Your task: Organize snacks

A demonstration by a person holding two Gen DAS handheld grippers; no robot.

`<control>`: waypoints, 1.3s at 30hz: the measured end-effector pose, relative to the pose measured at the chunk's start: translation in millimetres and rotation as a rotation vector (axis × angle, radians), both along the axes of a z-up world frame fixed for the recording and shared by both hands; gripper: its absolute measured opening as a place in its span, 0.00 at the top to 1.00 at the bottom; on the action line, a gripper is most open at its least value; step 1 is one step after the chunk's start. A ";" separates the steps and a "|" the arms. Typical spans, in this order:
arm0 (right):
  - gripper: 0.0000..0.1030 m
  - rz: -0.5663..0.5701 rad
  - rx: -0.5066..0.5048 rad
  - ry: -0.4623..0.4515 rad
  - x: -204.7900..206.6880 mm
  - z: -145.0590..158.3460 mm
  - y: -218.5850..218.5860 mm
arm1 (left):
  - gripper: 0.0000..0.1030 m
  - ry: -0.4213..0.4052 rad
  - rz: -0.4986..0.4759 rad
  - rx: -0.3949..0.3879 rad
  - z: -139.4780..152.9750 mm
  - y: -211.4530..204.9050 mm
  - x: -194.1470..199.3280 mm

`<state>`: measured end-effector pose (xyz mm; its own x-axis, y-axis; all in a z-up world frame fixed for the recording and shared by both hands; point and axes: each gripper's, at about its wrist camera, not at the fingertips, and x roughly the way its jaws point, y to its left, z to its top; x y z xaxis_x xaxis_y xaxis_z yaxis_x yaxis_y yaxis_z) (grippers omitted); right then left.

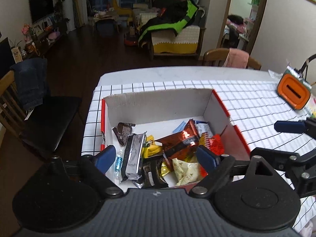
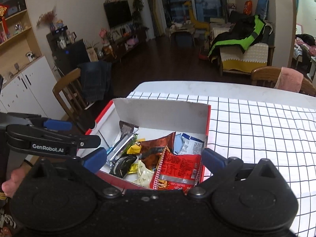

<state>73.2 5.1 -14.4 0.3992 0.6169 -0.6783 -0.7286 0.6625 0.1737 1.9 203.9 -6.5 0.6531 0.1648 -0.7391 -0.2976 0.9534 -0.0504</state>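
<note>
I am counting one cardboard box (image 1: 158, 106) standing on one counter (image 1: 246, 98), two claws, left claw (image 1: 156, 158) and right claw (image 2: 154, 158), one silver bar wrapper (image 1: 132, 156), one red packet (image 2: 177, 169), one orange holder (image 1: 293, 92) and two wooden chairs (image 2: 67, 92). I am finding the heaped snack wrappers too overlapped for an exact count.

**A dim living room beyond the table**

Dark wood floor (image 1: 88, 45) runs back to tall glass doors (image 2: 205, 2), black outside, with a ceiling light reflected in them. A flat television (image 2: 118, 15) hangs on the pale left wall above a low cabinet (image 2: 122, 45) crowded with flowers and photos. A sofa (image 1: 175, 39) under a cream and yellow throw carries a black and neon-green jacket (image 1: 169, 23). Wooden chairs (image 2: 69, 92) stand near the table, one draped with jeans (image 2: 94, 81), another with pink cloth (image 1: 237, 58).
</note>
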 end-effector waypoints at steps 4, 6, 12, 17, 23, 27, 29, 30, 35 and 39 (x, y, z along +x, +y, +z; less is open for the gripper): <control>0.00 -0.005 0.026 -0.021 -10.1 6.7 -5.4 | 0.00 -0.058 0.003 0.001 9.8 -6.3 -14.7; 0.00 -0.009 0.037 -0.027 -14.0 10.6 -8.3 | 0.00 -0.066 0.006 0.005 12.4 -9.5 -18.9; 0.00 -0.002 0.047 -0.077 -26.8 20.2 -11.5 | 0.00 -0.085 0.003 0.021 17.8 -21.2 -30.2; 0.00 -0.003 0.060 -0.080 -29.9 24.3 -12.9 | 0.00 -0.101 0.008 0.016 21.6 -27.0 -37.6; 0.00 -0.026 0.078 -0.067 -27.6 25.0 -15.7 | 0.00 -0.108 0.002 0.027 23.9 -31.9 -41.7; 0.00 -0.037 0.092 -0.062 -28.2 24.7 -19.0 | 0.00 -0.115 0.003 0.030 25.2 -33.6 -44.4; 0.00 -0.036 0.093 -0.065 -29.1 24.9 -19.2 | 0.00 -0.118 0.003 0.026 26.3 -33.8 -45.4; 0.00 -0.037 0.094 -0.064 -29.5 24.9 -19.1 | 0.00 -0.120 0.001 0.023 26.6 -34.0 -45.9; 0.00 -0.036 0.094 -0.060 -30.2 25.1 -19.2 | 0.00 -0.125 0.002 0.022 27.7 -35.2 -46.9; 0.00 -0.034 0.092 -0.054 -32.1 24.8 -19.8 | 0.00 -0.126 0.007 0.015 28.0 -35.3 -48.6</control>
<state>41.1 -14.7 10.5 0.4556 0.6613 -0.5960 -0.7162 0.6699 0.1958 -46.7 168.6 21.5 0.7396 0.1800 -0.6485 -0.2963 0.9523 -0.0736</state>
